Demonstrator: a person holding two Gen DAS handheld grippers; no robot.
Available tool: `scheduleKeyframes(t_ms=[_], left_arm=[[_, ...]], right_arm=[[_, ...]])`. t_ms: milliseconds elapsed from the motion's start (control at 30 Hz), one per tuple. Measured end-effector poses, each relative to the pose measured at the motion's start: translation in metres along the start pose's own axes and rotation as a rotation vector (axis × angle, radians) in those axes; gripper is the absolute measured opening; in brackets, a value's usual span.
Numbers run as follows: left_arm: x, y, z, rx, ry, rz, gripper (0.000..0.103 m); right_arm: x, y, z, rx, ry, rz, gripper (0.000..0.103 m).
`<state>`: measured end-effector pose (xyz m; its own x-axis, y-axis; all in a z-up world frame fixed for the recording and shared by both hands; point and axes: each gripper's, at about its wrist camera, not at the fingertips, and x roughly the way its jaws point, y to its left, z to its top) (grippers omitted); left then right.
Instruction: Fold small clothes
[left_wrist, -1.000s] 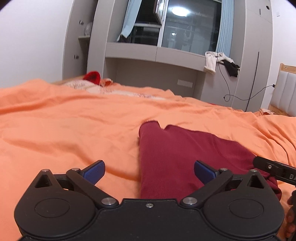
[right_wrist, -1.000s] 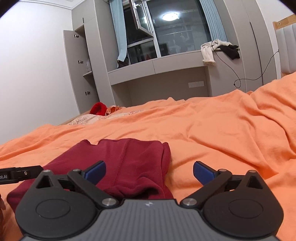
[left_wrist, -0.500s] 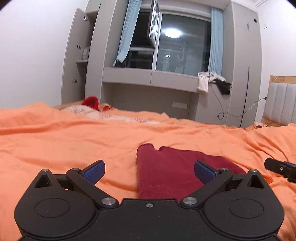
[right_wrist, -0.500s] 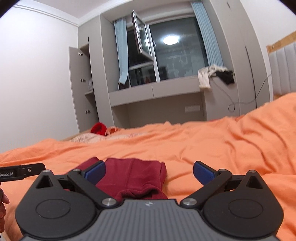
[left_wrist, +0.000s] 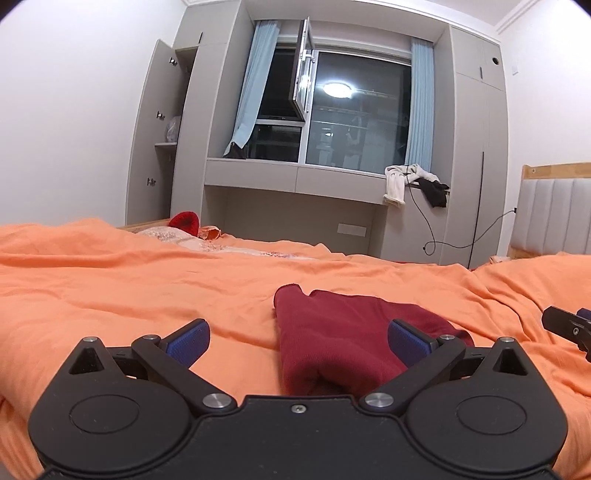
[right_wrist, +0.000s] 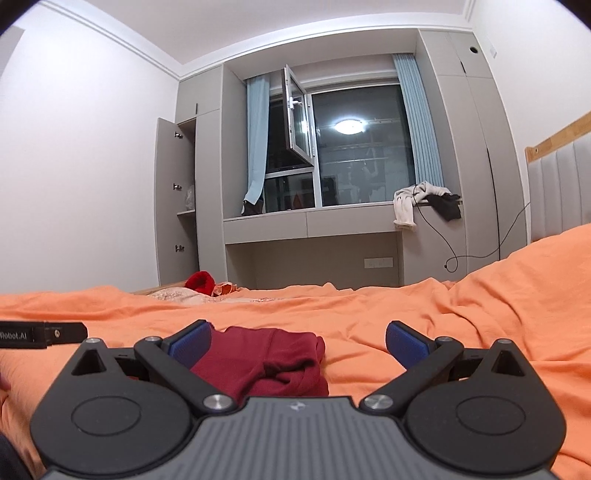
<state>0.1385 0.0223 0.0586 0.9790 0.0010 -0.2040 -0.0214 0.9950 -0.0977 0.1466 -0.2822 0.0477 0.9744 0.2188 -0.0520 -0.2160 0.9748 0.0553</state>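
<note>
The left gripper (left_wrist: 297, 338) stands spread wide, empty (blue pads clear of cloth); the right gripper (right_wrist: 297, 338) likewise. A folded maroon garment (left_wrist: 343, 336) lies on the orange bedspread (left_wrist: 110, 280) just ahead of both. A red item (right_wrist: 200, 282) sits far back, near the wardrobe (right_wrist: 177, 206).

A: Where does the left wrist view look from?
B: Low over the rumpled orange bedsheet (left_wrist: 110, 280), facing the dark curtained window (left_wrist: 354, 110).
A: And the right?
B: Alongside, facing likewise; both share the folded maroon garment (left_wrist: 332, 332) (right_wrist: 273, 354) close ahead.
</note>
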Motion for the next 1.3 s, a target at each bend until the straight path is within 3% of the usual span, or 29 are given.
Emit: scheduleKeyframes(t_ms=[433,833,1300], left_arm=[[-0.058,0.003,-0.033,0.018,0.016,0.022,0.102],[-0.062,0.004,-0.048,0.034,0.063,0.028,0.102],[-0.054,-0.004,-0.052,0.065,0.092,0.026,0.102]], right_arm=[[-0.04,0.023,-0.018,-0.032,0.011,0.026,0.103],[-0.041,0.036,-0.035,-0.074,0.083,0.029,0.103],[-0.04,0.033,-0.035,-0.067,0.094,0.019,0.103]])
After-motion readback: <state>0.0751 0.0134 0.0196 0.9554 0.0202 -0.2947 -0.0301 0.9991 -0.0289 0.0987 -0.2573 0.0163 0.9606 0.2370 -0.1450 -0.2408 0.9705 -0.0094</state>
